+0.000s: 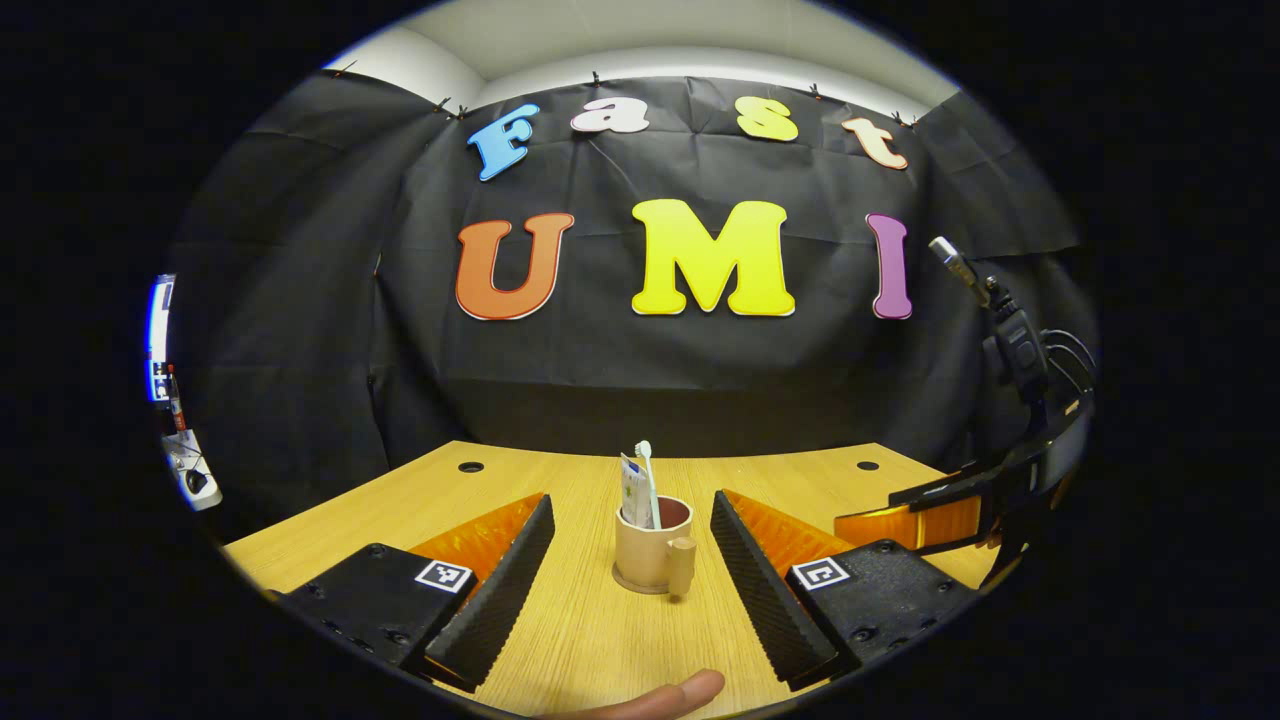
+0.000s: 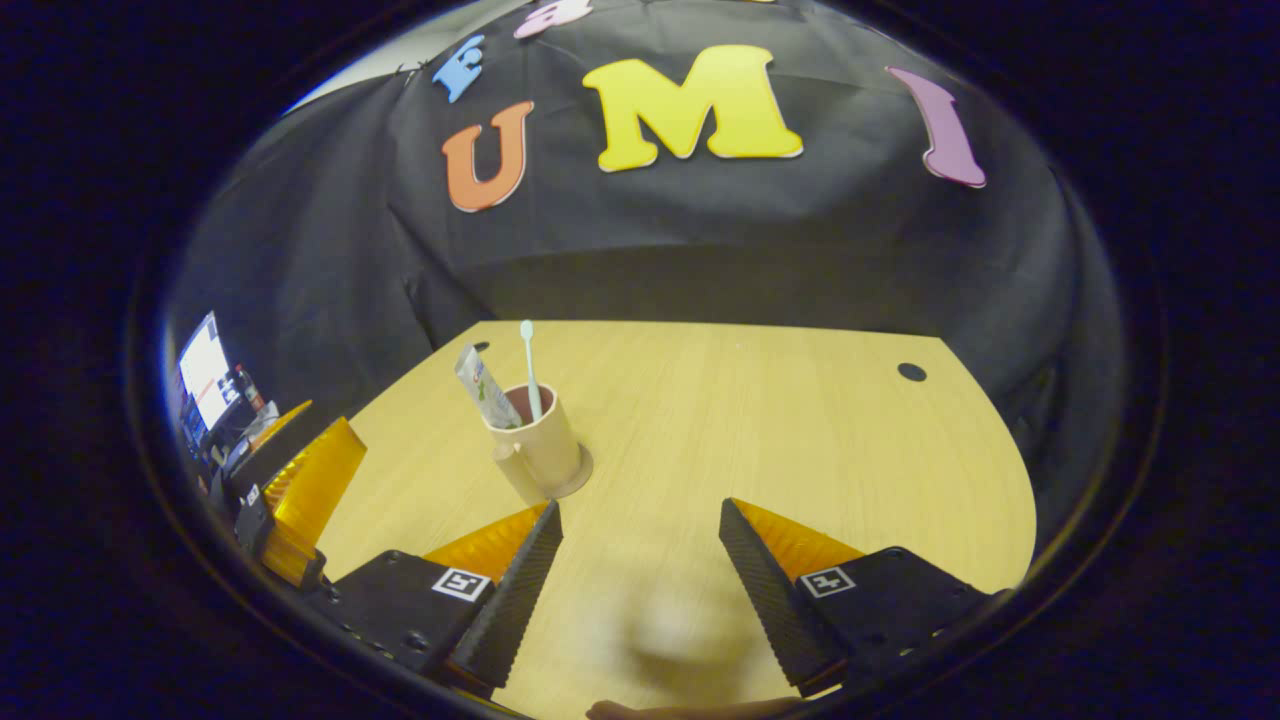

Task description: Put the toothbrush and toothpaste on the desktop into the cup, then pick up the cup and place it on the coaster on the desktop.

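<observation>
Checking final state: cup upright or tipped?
Upright: the cup stands on its coaster, toothbrush and toothpaste sticking up from it.

Even overhead light, sharp centres, fisheye bending at edges, soft blurred shadow on the desktop (image 2: 680, 620).

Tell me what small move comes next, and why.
Probably none beyond drawing both grippers back: the cup already holds the toothbrush and toothpaste and sits on the coaster, and the left gripper and right gripper are open, off it.
</observation>
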The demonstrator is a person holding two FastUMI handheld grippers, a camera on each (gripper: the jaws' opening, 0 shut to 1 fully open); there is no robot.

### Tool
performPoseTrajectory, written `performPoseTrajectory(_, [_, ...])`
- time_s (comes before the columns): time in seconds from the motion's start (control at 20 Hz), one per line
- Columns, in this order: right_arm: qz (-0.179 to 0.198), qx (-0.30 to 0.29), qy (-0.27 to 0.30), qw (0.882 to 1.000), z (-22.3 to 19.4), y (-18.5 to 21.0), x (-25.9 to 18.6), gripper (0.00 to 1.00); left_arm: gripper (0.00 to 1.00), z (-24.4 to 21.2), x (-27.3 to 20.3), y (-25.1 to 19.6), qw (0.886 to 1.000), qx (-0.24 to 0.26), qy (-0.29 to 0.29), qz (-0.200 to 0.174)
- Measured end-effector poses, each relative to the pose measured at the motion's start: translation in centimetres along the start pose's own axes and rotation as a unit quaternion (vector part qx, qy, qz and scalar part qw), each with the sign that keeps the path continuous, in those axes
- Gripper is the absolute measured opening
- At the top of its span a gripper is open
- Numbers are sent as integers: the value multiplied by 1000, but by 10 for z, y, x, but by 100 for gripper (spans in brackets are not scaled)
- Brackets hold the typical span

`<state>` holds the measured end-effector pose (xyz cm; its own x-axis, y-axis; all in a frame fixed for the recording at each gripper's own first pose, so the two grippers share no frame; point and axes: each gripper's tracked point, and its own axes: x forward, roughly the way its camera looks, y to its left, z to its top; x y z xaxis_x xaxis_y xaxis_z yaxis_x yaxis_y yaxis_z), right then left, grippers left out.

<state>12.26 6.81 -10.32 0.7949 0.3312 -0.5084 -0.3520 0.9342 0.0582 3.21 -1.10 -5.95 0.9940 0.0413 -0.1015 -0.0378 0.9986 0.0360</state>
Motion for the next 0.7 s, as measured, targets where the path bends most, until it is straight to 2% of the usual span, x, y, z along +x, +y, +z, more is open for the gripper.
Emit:
performPoseTrajectory(0.05, [-12, -7, -25, 1000, 5, -10, -6, 96, 100, 0, -1, -4, 1000, 4, 0, 3])
performPoseTrajectory(0.15, [-34, -20, -75, 996, 14, -25, -22, 94, 100, 3, -3, -12, 1000, 15, -6, 12])
performPoseTrajectory(0.25, [-32, -26, -118, 992, 22, -24, -45, 96, 99, 7, -5, -19, 1000, 19, -12, 16])
performPoseTrajectory(0.4, [-35, -27, -152, 987, 15, -23, -75, 96, 100, 4, -10, -27, 1000, 11, -9, 10])
performPoseTrajectory(0.5, [-55, -34, -177, 982, 10, -27, -85, 96, 100, 7, -13, -28, 1000, 23, -13, 5])
performPoseTrajectory(0.55, [-65, -35, -191, 979, 10, -29, -90, 93, 100, 9, -17, -28, 999, 33, -17, 6])
performPoseTrajectory(0.7, [-87, -17, -223, 971, 11, -31, -97, 96, 100, 12, -26, -23, 999, 44, -29, 13])
